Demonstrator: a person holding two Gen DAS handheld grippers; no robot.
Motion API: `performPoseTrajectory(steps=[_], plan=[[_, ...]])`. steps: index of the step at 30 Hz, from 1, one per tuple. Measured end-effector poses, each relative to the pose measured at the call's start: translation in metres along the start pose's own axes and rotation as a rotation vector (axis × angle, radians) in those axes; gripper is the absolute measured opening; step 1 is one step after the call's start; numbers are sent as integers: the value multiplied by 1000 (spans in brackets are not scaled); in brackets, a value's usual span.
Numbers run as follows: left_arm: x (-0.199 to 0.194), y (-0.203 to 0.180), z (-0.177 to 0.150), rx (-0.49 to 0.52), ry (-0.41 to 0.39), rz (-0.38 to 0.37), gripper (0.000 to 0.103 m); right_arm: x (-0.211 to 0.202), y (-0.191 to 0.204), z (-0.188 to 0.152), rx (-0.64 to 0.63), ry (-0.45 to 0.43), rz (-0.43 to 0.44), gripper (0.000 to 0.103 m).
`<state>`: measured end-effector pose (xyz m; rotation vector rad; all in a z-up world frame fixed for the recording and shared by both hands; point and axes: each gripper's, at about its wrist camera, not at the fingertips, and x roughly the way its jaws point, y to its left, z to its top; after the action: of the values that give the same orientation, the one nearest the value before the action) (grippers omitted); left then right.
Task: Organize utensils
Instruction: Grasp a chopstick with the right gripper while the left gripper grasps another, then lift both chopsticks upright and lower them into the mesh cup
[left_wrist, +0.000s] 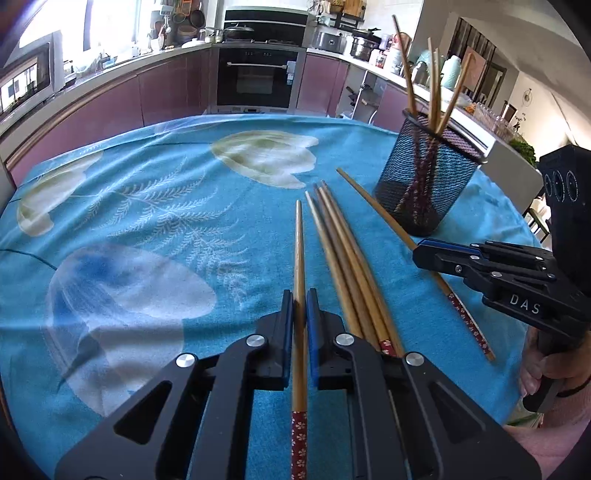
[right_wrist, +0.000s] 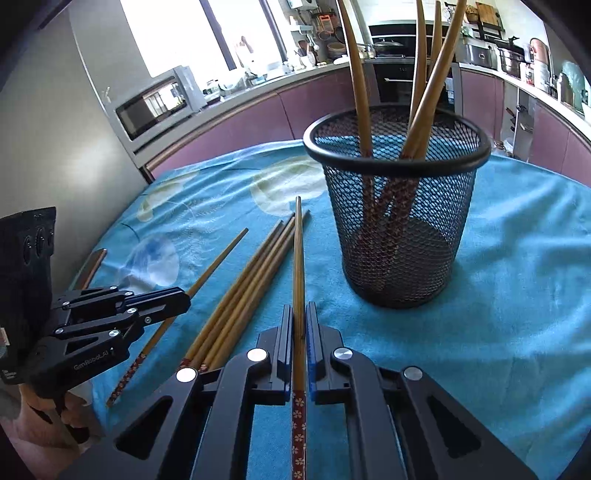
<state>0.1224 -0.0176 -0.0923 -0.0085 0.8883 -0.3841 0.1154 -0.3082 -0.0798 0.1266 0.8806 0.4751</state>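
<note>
My left gripper (left_wrist: 300, 295) is shut on a bamboo chopstick (left_wrist: 299, 251) with a red flowered handle, which runs straight out between its blue pads. To its right, several loose chopsticks (left_wrist: 343, 266) lie bundled on the blue cloth. Further right, my right gripper (left_wrist: 419, 251) pinches another chopstick (left_wrist: 373, 205) that lies slanted beside the black mesh holder (left_wrist: 424, 173). In the right wrist view, the right gripper (right_wrist: 300, 310) is shut on its chopstick (right_wrist: 297, 258). The left gripper (right_wrist: 184, 295) holds its own chopstick (right_wrist: 218, 258) at the left. The mesh holder (right_wrist: 399, 206) has several chopsticks standing in it.
A blue flowered tablecloth (left_wrist: 147, 206) covers the round table. Its edge curves close behind the holder. Purple kitchen cabinets (left_wrist: 166, 88), an oven (left_wrist: 255, 79) and a microwave (right_wrist: 151, 107) line the far walls. A hand (left_wrist: 546, 369) grips the right tool's handle.
</note>
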Motion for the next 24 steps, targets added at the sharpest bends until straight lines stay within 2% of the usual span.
performPoseTrajectory(steps=[7,17,24], plan=[[-4,-15,-6,66,19,-62,8,-3,16,-2,-62,28,98,6],[9,-12,-9,75,63,-74,10,18,23,-3,-98,101,72,9],[10,-11,-8,65,64,-72,9,23,22,-2,-94,96,82,6]])
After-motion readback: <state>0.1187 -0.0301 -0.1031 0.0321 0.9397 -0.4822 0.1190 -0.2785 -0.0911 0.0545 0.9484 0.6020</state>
